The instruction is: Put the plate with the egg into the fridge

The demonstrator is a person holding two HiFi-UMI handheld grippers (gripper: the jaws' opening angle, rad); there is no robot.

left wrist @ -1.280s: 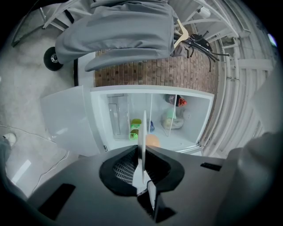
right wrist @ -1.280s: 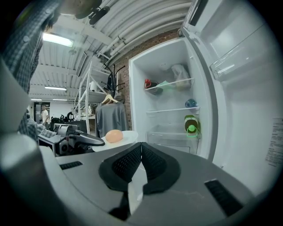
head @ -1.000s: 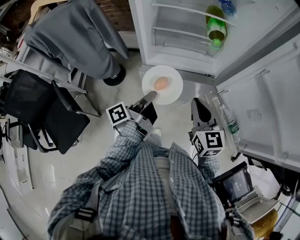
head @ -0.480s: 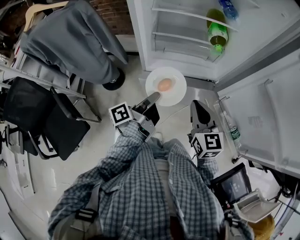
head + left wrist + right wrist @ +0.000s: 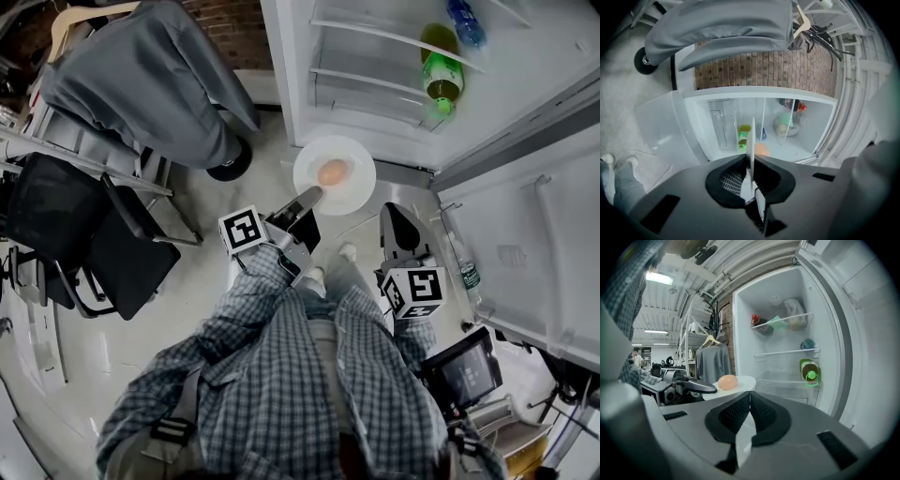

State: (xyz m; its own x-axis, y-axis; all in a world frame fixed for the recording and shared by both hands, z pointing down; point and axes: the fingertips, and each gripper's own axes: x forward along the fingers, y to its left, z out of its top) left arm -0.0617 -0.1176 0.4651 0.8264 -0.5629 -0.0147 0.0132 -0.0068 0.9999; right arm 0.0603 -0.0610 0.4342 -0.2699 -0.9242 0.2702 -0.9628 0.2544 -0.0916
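A white plate [image 5: 352, 183] carrying a brownish egg [image 5: 332, 172] hangs level just in front of the open fridge [image 5: 375, 56]. My left gripper [image 5: 309, 197] is shut on the plate's near rim. In the left gripper view the plate [image 5: 752, 136] stands edge-on between the jaws of my left gripper [image 5: 751, 161], with the egg [image 5: 762, 149] just beyond. My right gripper [image 5: 394, 216] is a little to the right of the plate, shut and holding nothing. The right gripper view shows my right gripper [image 5: 750, 395], the plate [image 5: 743, 380], the egg [image 5: 727, 381] and the left gripper [image 5: 696, 386].
The fridge door [image 5: 534, 234] stands wide open at the right, with a bottle [image 5: 466, 255] in its rack. A green bottle [image 5: 441, 80] lies on a fridge shelf. A grey garment [image 5: 150, 75] and black chairs [image 5: 84, 234] stand at the left.
Both grippers and the plate have moved a little toward the open fridge. A foot now shows on the floor between the grippers.
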